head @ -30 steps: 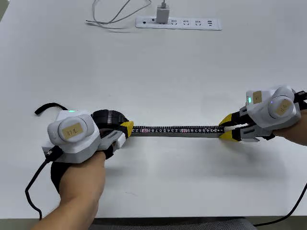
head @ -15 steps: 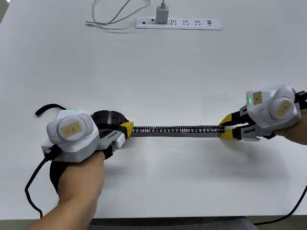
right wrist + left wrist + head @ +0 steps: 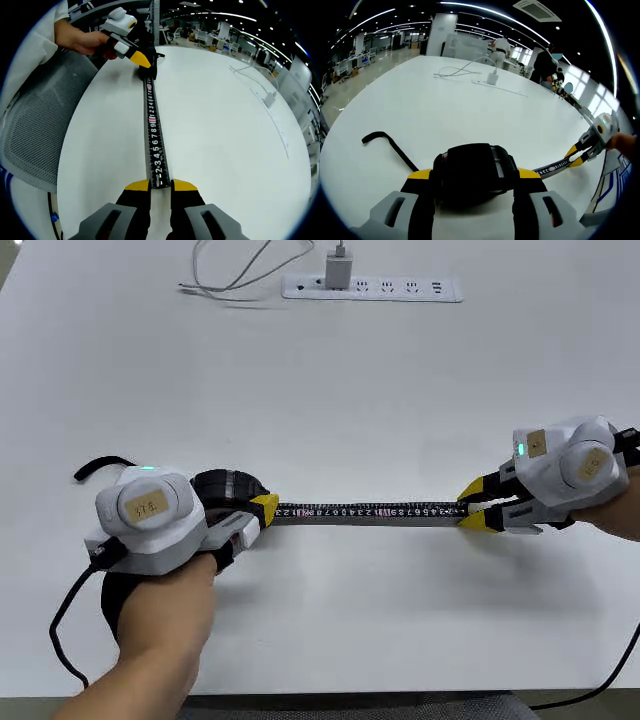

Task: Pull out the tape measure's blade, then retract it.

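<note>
The left gripper (image 3: pixel 472 176) is clamping its fingers (image 3: pixel 420 175) around the case (image 3: pixel 470 165), apparently anchoring it on the table (image 3: pixel 350 390). The right gripper (image 3: pixel 160 186) is pinching the blade (image 3: pixel 154 135) tip, holding it stretched flat between them. One case, one blade, two grippers; beyond, one power strip (image 3: pixel 372 287) and one charger (image 3: pixel 339 270).

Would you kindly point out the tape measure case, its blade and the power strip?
tape measure case (image 3: pixel 470 170), left gripper view, black body.
blade (image 3: pixel 154 135), right gripper view, numbered middle stretch.
power strip (image 3: pixel 400 289), head view, white top face.
</note>
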`<control>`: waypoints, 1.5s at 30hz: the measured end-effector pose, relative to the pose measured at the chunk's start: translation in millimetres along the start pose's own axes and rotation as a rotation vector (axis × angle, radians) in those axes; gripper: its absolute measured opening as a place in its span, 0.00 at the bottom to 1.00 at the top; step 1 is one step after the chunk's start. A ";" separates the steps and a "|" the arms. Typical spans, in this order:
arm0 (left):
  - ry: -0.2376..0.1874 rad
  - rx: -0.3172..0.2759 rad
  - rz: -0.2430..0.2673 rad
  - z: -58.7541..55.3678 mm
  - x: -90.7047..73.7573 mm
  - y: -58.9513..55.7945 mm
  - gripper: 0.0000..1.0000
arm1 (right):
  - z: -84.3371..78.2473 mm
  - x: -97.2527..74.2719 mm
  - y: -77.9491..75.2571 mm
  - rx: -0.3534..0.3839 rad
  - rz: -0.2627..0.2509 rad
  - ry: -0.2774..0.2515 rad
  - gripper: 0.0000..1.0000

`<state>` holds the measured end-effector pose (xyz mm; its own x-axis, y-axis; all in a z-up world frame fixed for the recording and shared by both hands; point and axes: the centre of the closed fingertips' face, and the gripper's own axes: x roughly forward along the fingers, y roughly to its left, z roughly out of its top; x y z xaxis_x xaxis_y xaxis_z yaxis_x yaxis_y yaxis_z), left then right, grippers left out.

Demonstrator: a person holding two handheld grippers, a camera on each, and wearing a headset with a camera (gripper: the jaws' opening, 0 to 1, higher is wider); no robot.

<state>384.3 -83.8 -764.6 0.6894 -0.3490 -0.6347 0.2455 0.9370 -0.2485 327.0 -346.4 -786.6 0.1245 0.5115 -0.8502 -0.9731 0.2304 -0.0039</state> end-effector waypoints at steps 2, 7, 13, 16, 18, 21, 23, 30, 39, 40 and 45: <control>0.003 -0.003 -0.001 -0.1 -0.3 -0.1 0.59 | 4.6 0.0 -0.9 -0.004 -0.003 -0.008 0.10; 0.006 -0.013 -0.009 -0.4 -0.6 0.2 0.59 | 11.8 2.7 -0.6 -0.005 0.003 -0.017 0.10; 0.007 -0.023 -0.019 -0.7 -1.5 0.4 0.59 | 17.3 6.6 -0.2 -0.011 0.010 -0.024 0.10; 0.008 -0.031 -0.024 -0.6 -1.8 0.9 0.59 | 21.6 8.3 -0.8 -0.009 0.010 -0.030 0.10; 0.006 -0.032 -0.027 -0.5 -1.9 0.8 0.59 | 25.1 9.8 -0.9 -0.010 0.011 -0.035 0.10; 0.005 -0.038 -0.030 -0.4 -2.4 1.0 0.59 | 29.0 12.6 -1.6 -0.009 0.011 -0.040 0.10; 0.003 -0.045 -0.036 -0.2 -2.6 1.4 0.59 | 32.0 15.3 -0.9 -0.011 0.014 -0.043 0.10; -0.003 -0.055 -0.042 -0.2 -3.3 1.2 0.59 | 44.9 21.9 0.9 -0.019 0.023 -0.063 0.10; -0.002 -0.054 -0.050 -0.6 -2.9 0.8 0.59 | 56.2 32.0 4.1 -0.035 0.044 -0.075 0.10; -0.002 -0.054 -0.051 -0.6 -3.0 0.8 0.59 | 57.3 32.5 4.0 -0.034 0.044 -0.078 0.10; -0.003 -0.061 -0.053 -0.4 -3.3 0.9 0.59 | 67.5 37.3 2.1 -0.032 0.036 -0.103 0.10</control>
<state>382.0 -81.7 -763.0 0.6787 -0.3976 -0.6175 0.2396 0.9147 -0.3255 342.6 -271.0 -782.9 0.1074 0.6017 -0.7915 -0.9827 0.1852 0.0075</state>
